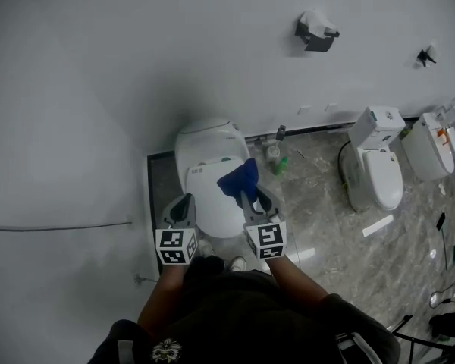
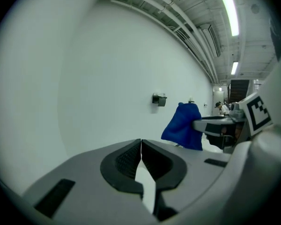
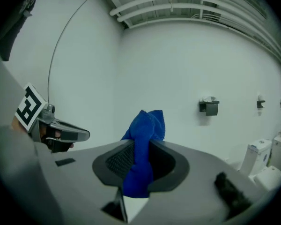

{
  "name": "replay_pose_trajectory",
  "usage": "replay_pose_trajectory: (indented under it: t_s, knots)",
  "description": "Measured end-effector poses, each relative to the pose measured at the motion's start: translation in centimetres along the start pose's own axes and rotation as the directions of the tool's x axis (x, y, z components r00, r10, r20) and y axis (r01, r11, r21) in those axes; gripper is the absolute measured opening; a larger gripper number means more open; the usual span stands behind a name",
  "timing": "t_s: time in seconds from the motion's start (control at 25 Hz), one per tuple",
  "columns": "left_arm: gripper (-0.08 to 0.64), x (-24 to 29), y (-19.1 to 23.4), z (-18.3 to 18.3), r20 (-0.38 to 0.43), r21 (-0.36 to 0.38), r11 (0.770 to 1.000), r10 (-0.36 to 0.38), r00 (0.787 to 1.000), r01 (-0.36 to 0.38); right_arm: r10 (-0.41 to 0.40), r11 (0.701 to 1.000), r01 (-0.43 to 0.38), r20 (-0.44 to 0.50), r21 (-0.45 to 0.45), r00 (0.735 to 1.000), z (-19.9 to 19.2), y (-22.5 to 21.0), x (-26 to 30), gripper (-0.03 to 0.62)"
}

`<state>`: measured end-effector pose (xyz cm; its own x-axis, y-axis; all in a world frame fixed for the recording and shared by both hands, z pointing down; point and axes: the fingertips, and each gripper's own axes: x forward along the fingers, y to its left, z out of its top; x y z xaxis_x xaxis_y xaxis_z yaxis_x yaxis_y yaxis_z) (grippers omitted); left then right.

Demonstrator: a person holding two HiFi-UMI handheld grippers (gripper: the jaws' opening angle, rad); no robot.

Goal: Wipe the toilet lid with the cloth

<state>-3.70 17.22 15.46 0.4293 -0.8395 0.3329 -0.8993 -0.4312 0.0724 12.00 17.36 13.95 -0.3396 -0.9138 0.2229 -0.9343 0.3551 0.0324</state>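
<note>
**A:** While the right hand-held gripper (image 3: 141, 149) is clamped on the crumpled blue fabric cloth (image 3: 147, 125), is the left hand-held gripper (image 2: 141, 149) busy too?

**B:** No, its jaws are pressed together on nothing. Both point roughly level at the plain white wall (image 1: 136, 67), above the closed white oval toilet lid (image 1: 216, 211).

**A:** Why so high?

**B:** I judge the cloth is being held clear of the lid, so no wiping is under way now.
</note>
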Motion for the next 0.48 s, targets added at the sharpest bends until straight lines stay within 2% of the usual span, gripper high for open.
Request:
replay_pose_trajectory:
  t_s: [0.28, 0.48]
  knots:
    - [0.012, -1.8, -1.2, 1.0, 0.043, 0.025, 1.000, -0.013, 0.999, 0.012, 0.016, 0.999, -0.013, 0.059, -0.051, 0.998, 1.3, 2.1, -1.0, 0.087]
    - [0.012, -1.3, -1.5, 3.3, 0.059, 0.036, 0.999, -0.009, 0.998, 0.007, 0.025, 0.996, -0.019, 0.068, -0.082, 0.997, 2.9, 1.7, -0.2, 0.087]
